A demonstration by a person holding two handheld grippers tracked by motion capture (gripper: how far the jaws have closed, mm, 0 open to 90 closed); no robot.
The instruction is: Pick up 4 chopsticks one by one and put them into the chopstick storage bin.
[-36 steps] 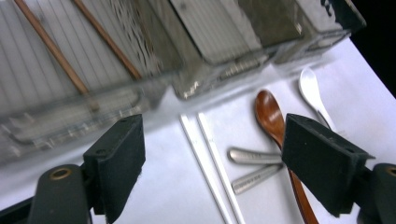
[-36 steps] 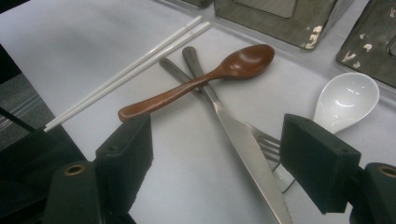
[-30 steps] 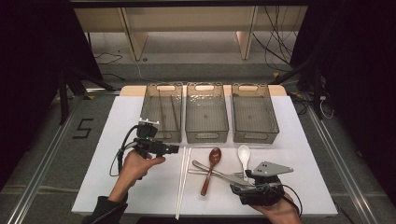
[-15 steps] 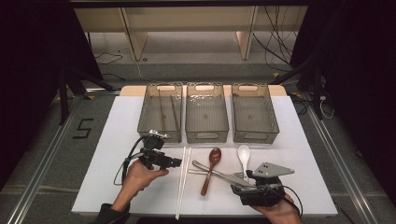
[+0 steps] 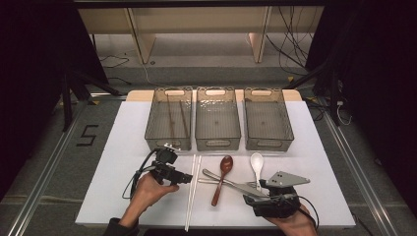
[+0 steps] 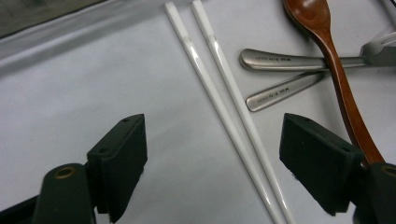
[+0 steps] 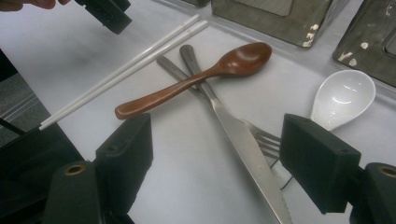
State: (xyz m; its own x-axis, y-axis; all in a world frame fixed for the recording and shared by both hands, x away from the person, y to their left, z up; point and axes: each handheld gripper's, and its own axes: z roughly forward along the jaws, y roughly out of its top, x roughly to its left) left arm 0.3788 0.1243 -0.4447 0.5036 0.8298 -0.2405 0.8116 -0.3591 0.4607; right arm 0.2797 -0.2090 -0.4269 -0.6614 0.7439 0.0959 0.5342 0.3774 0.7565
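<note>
Two white chopsticks [image 5: 192,189] [image 6: 224,102] [image 7: 126,70] lie side by side on the white table. My left gripper [image 5: 186,178] [image 6: 215,154] hangs just left of them, open; its jaws have just been closing a little, and the chopsticks lie in the gap, untouched. A brown wooden spoon [image 5: 221,179] [image 6: 338,74] [image 7: 196,79] lies across a metal knife [image 5: 231,182] [image 7: 243,140] and fork [image 7: 264,140]. A white ceramic spoon [image 5: 256,163] [image 7: 343,98] lies to their right. My right gripper [image 5: 248,199] [image 7: 217,154] rests open near the front edge, aimed at the knife and fork.
Three translucent grey bins [image 5: 153,118] [image 5: 218,142] [image 5: 290,123] stand in a row at the back of the table. The left bin holds dark chopsticks [image 5: 183,115]. Cables trail from both grippers. Dark floor surrounds the table.
My left gripper has come down and toward the front edge, closer to the white chopsticks. The right gripper and the cutlery have stayed put.
</note>
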